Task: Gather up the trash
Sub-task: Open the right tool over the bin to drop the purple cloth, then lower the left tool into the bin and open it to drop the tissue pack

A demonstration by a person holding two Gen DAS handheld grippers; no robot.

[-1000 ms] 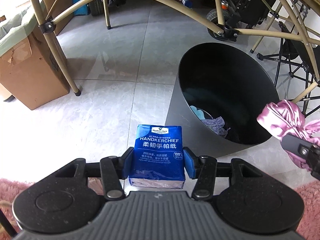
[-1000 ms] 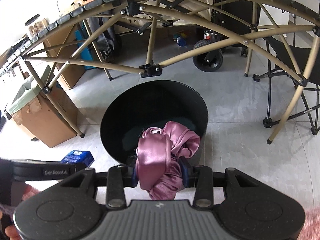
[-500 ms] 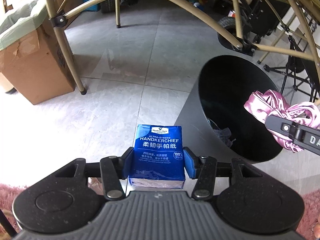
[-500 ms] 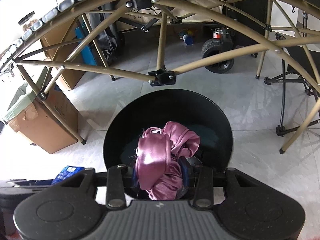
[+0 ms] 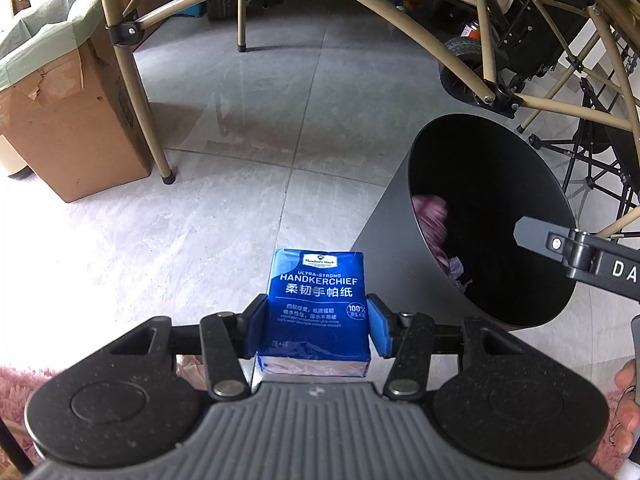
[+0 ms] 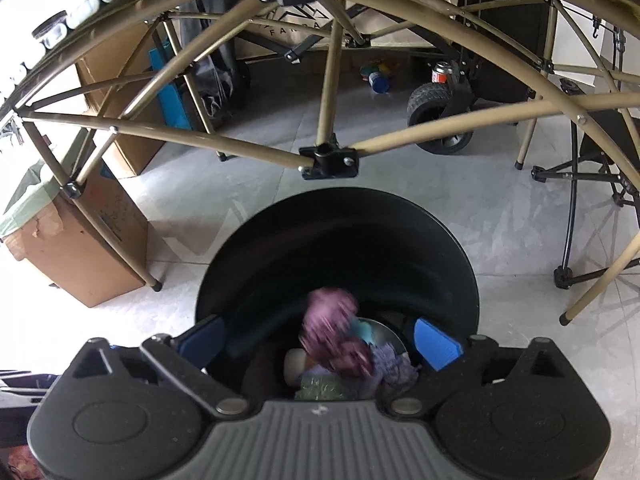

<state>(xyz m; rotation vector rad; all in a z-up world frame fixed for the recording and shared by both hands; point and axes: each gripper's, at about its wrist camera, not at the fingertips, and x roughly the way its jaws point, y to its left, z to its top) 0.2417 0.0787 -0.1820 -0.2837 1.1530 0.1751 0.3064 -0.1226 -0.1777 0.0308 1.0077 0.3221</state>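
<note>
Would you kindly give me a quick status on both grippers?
Right gripper open over the black bin; pink cloth inside it. Left gripper shut on the blue handkerchief pack, short of the bin. Nothing between them.

The left gripper (image 5: 318,322) clamps a blue tissue pack (image 5: 318,304) above the floor, just beside the black bin (image 5: 400,248) holding pink cloth (image 5: 430,216).

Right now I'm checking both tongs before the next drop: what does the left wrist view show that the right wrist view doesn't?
Only the left wrist view shows the left tongs shut on the blue handkerchief pack, beside the bin.

Only the right wrist view shows the right tongs open over the bin, blue pads apart, and the other scraps at the bottom.

Both show the black bin with the pink cloth inside, and the cardboard box.
</note>
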